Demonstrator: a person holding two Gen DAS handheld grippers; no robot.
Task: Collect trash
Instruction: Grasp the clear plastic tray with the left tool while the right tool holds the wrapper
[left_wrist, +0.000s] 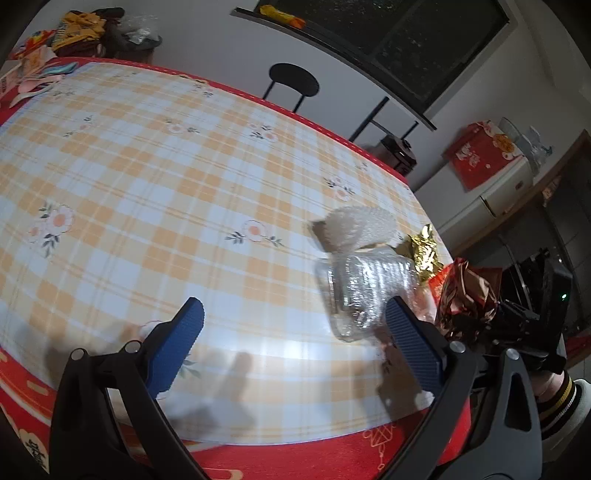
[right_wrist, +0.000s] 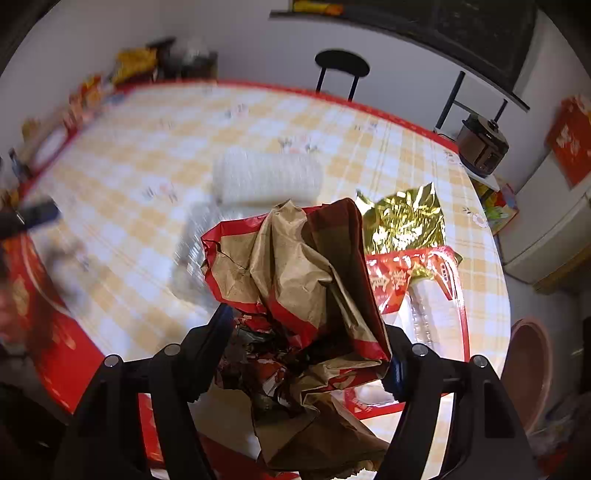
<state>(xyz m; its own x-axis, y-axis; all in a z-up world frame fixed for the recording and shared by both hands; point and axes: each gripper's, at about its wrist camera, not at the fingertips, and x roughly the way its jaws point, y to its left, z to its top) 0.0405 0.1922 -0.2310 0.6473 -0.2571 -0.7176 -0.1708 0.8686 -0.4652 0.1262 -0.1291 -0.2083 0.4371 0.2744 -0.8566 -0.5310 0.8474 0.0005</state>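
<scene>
On my table (left_wrist: 147, 166), the plastic tray (left_wrist: 365, 291) lies just in front of the bubble wrap roll (left_wrist: 354, 229). The foil wrapper (left_wrist: 424, 247) sits to their right. My right tongs (right_wrist: 310, 332) grip the crumpled paper bag (right_wrist: 295, 266). A chair (left_wrist: 293, 79) stands behind the table.
</scene>
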